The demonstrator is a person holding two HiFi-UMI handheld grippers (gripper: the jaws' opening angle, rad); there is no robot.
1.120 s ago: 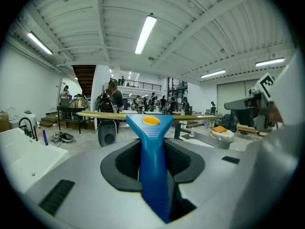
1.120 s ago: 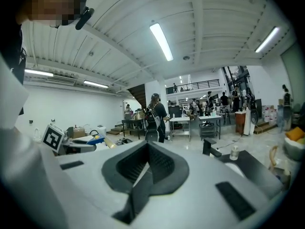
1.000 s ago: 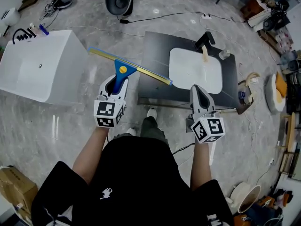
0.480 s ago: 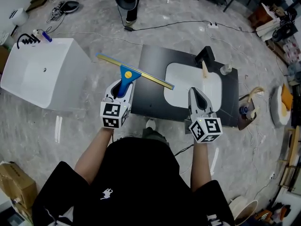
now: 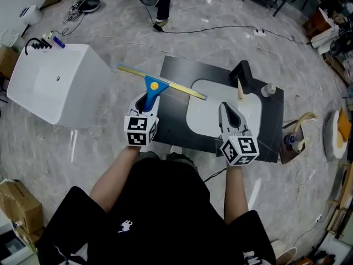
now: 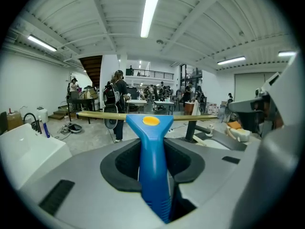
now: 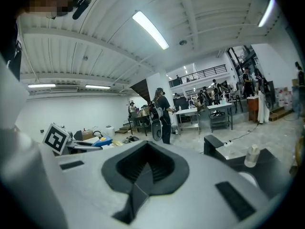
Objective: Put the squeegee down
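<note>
A grey marbled floor (image 5: 44, 159) is seen in the head view, with a cable (image 5: 209, 27) trailing across its far part. A white tub (image 5: 49, 90) stands on it at the left. A dark desk (image 5: 176, 120) stands right of centre, apart from the tub, and a white basin (image 5: 207, 112) is set into its top.

The squeegee (image 5: 157, 84) is not yet laid down. It is carried in the left tool (image 5: 144, 101), whose jaws are closed on the blue handle (image 5: 151, 93). In the left gripper view the handle is seen pinched upright between the two pads. The yellow blade (image 5: 182, 89) is held crosswise beyond the jaws. From the head view its left end lies over the floor between tub and desk, and its right end reaches over the desk to the near-left edge of the basin. Whether the blade touches the desk cannot be told.

The right tool (image 5: 228, 108) is held over the basin's near edge. In the right gripper view its jaws are pressed together with nothing between them.

A black faucet (image 5: 242, 73) stands at the far side of the basin. A small bottle (image 5: 268, 90) stands just right of it on the desk.
</note>
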